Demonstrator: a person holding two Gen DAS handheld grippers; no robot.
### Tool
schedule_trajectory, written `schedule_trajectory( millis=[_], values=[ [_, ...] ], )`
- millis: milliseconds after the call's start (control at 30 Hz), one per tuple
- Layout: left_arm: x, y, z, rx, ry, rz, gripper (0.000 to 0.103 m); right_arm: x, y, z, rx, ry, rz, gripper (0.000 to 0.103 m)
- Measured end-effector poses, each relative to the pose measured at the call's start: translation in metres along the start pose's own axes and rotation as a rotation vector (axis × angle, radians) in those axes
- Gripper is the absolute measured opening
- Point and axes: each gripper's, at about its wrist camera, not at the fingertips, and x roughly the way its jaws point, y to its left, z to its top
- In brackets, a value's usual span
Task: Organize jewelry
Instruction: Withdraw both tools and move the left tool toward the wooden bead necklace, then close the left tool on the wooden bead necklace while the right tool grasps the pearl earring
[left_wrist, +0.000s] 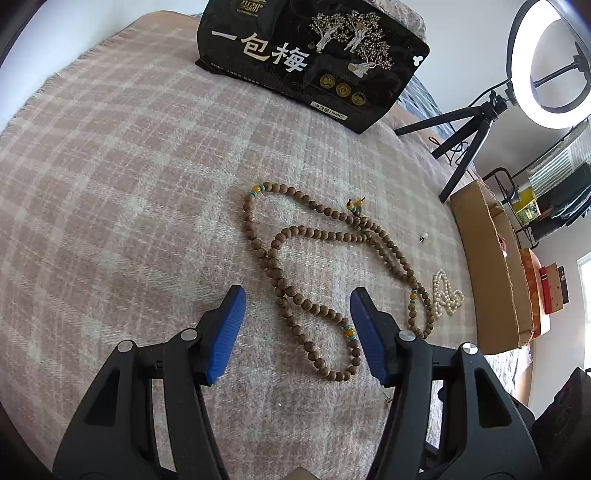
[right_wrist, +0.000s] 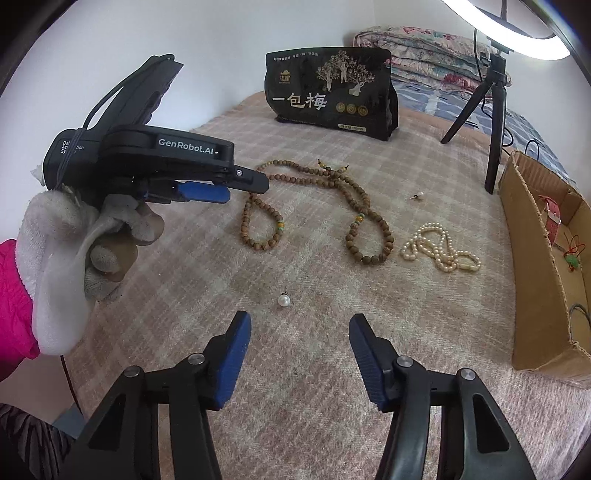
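- On the pink plaid blanket (right_wrist: 184, 280) that fills most of both views, the jewelry lies spread out.
- My left gripper (left_wrist: 297, 321) has its blue pads apart, partway wide, with nothing pressed between them; in its own view a loop of the wooden bead necklace (left_wrist: 314, 258) shows in the gap at lower centre, lying on the blanket.
- In the right wrist view that gripper shows at the left of the frame, held in my white-gloved left hand (right_wrist: 92, 236) above the blanket.
- My right gripper (right_wrist: 299, 350) also stands partly open and empty; no earlier look here, so I only say its pads are apart.
- A loose pearl earring (right_wrist: 283, 299) lies just above the gap of my right gripper, at lower centre.
- The pearl necklace (right_wrist: 439, 247) sits right of centre, bunched, beside the wooden beads.
- A second small earring (right_wrist: 417, 196) lies above it.
- The cardboard box (right_wrist: 532, 258) is at the right edge, with a red strap inside.
- A black snack bag (right_wrist: 328, 92) stands at top centre.
- A ring light on a tripod (left_wrist: 550, 66) is at the upper right.
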Motion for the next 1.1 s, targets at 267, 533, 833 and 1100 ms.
schedule_trajectory(
  millis=[267,533,833,1100],
  values=[
    [0.018,-0.016,0.008,0.005,0.017,-0.01,0.06,0.003,-0.007,-0.001,0.016,-0.013,0.012,0.056],
    [0.038,-0.046,0.019,0.032,0.019,-0.001,0.06,0.007,-0.008,-0.006,0.023,-0.013,0.033,0.052],
    [0.066,-0.082,0.027,0.095,0.012,0.103,0.066,0.008,-0.011,-0.012,0.045,-0.025,0.041,0.052],
    [0.083,-0.101,0.025,0.238,-0.02,0.248,0.064,0.008,-0.008,-0.011,0.023,-0.026,0.029,0.051]
  ],
)
